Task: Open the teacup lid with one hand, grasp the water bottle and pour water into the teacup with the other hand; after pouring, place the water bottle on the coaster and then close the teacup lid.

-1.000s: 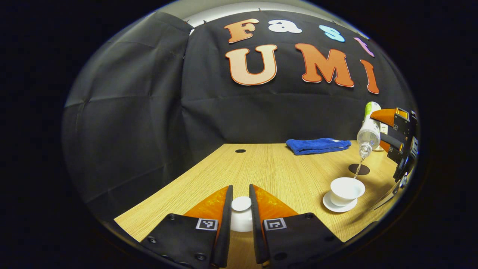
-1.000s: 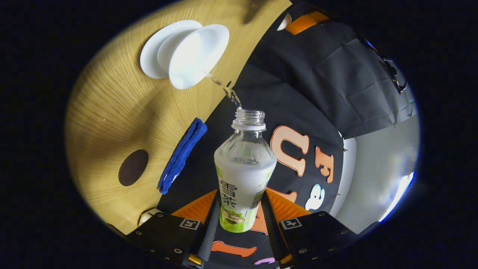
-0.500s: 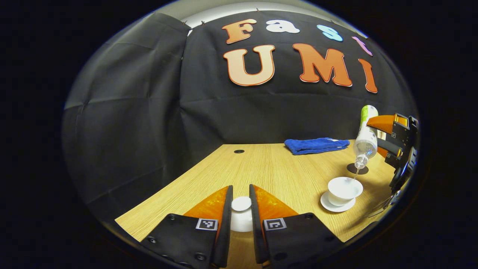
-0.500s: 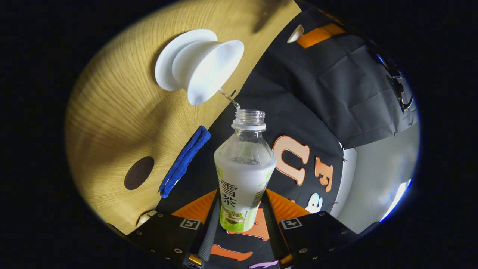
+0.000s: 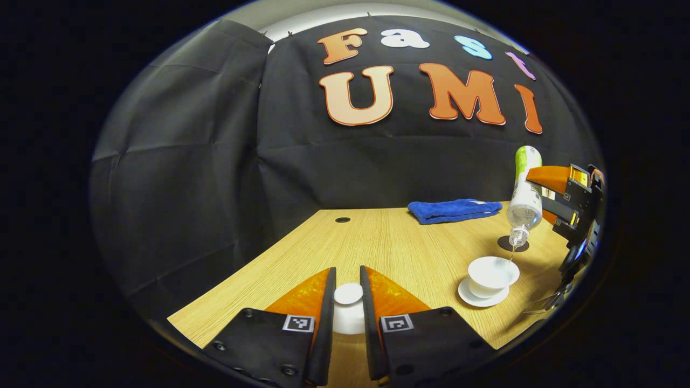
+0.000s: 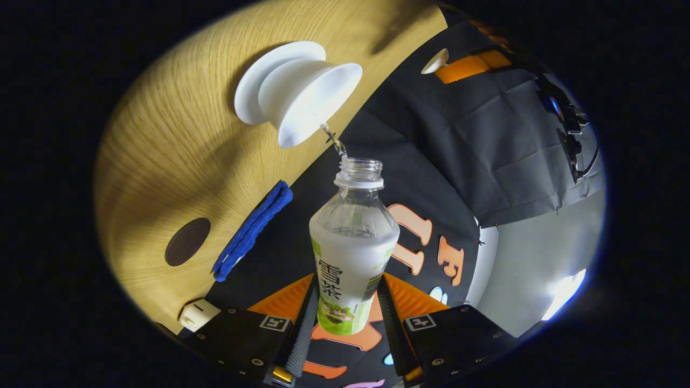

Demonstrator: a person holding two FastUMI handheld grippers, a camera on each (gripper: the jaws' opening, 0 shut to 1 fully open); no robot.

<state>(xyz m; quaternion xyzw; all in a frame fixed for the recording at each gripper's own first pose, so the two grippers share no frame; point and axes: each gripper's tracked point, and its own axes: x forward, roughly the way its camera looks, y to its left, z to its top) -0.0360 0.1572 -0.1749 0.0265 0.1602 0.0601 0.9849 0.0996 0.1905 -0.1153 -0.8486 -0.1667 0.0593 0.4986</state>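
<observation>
My right gripper (image 6: 345, 315) is clamping the clear plastic water bottle (image 6: 351, 253) low on its labelled body, tipping water into the white porcelain teacup (image 6: 310, 97). My left gripper (image 5: 347, 312) is pinching the white lid (image 5: 348, 308). The bottle's thin wall likely flexes; I'm judging a firm mid-body hold safest.

In the left gripper view, bare table (image 5: 377, 242) lies open between the near left gripper (image 5: 348, 302) and the teacup (image 5: 491, 276) at right, whose mouth is blocked above by the tilted water bottle (image 5: 524, 199), with a blue towel (image 5: 453, 210) beyond.
</observation>
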